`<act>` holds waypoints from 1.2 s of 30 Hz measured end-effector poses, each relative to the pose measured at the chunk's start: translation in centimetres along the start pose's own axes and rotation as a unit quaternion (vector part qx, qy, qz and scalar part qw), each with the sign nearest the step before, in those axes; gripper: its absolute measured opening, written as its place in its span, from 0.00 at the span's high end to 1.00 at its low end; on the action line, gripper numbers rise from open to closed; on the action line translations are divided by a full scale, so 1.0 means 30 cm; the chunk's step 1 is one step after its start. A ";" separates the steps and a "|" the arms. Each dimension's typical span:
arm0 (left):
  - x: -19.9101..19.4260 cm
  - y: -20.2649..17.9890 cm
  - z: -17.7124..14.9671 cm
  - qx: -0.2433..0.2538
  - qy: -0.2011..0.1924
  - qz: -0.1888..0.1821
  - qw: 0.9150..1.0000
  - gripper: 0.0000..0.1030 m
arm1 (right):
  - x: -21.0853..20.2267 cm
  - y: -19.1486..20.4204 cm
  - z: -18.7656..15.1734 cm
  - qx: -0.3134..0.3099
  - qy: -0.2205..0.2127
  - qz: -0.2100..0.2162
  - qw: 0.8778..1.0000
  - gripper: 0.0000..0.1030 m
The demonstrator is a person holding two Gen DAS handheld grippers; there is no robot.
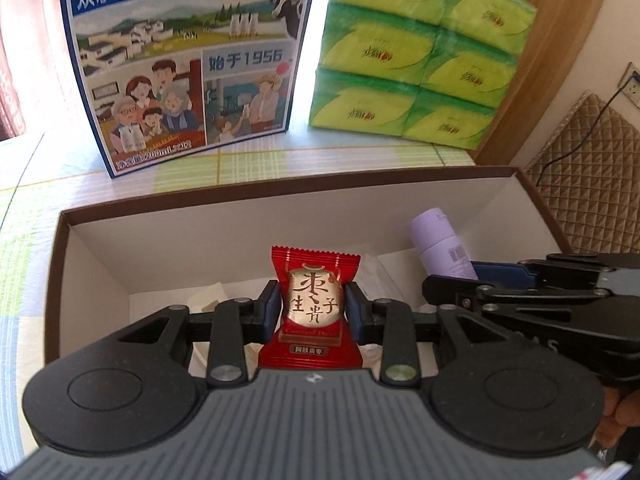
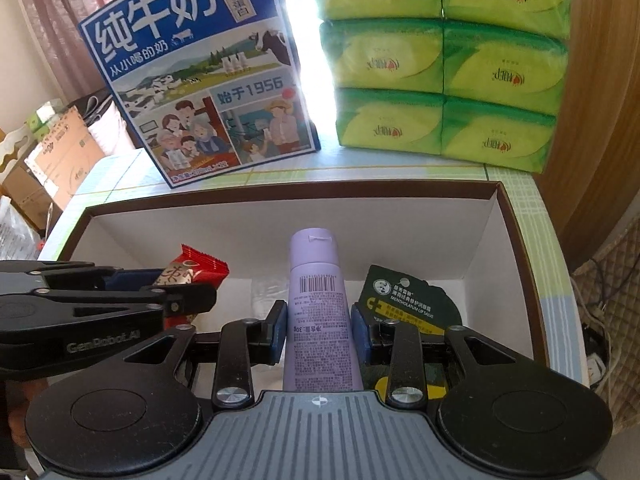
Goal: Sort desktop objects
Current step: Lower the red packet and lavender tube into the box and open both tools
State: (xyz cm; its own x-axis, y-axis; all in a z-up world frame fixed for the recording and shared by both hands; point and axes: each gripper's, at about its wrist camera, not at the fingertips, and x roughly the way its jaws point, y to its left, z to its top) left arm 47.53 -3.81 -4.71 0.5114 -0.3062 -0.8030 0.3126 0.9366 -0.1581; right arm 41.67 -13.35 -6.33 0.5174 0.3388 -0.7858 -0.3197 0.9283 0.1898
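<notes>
- Left wrist view: a red candied-date snack packet [image 1: 313, 308] stands upright, pinched on both sides by the blue pads of the left gripper [image 1: 313, 312], above the inside of an open cardboard box [image 1: 280, 184]; the claw is closed narrowly on the packet
- Right wrist view: a lilac tube [image 2: 318, 312], cap pointing away, is clamped between the pads of the right gripper [image 2: 319, 330], also over the box interior; the left gripper reaches in from the left side
- Just right of the tube, inside the box, lies a dark green Mentholatum lip balm card [image 2: 404, 300]
- Behind the box, on a pale checked tablecloth [image 2: 400, 172], stand a blue milk carton case [image 2: 204, 80] and, to its right, a stacked green tissue pack [image 2: 444, 60]
</notes>
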 end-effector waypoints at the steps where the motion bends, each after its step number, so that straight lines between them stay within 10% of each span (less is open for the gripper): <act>1: 0.010 0.002 0.001 -0.001 0.002 0.001 1.000 0.72 | 0.004 -0.003 0.000 0.001 0.001 0.000 1.000 0.69; 29: -0.009 0.055 0.017 -0.017 -0.012 0.040 0.999 0.30 | 0.056 -0.006 0.018 -0.020 -0.014 -0.016 1.000 0.68; 36: -0.078 0.049 0.004 -0.006 -0.030 0.046 0.998 0.17 | -0.020 0.008 -0.014 -0.031 -0.023 -0.013 0.999 0.26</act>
State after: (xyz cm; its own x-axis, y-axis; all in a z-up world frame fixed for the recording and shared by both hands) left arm 46.88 -1.74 -2.98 0.5847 -0.2276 -0.7786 0.2517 0.9634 -0.0926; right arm 40.94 -13.38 -6.07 0.5618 0.3222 -0.7619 -0.3534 0.9263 0.1311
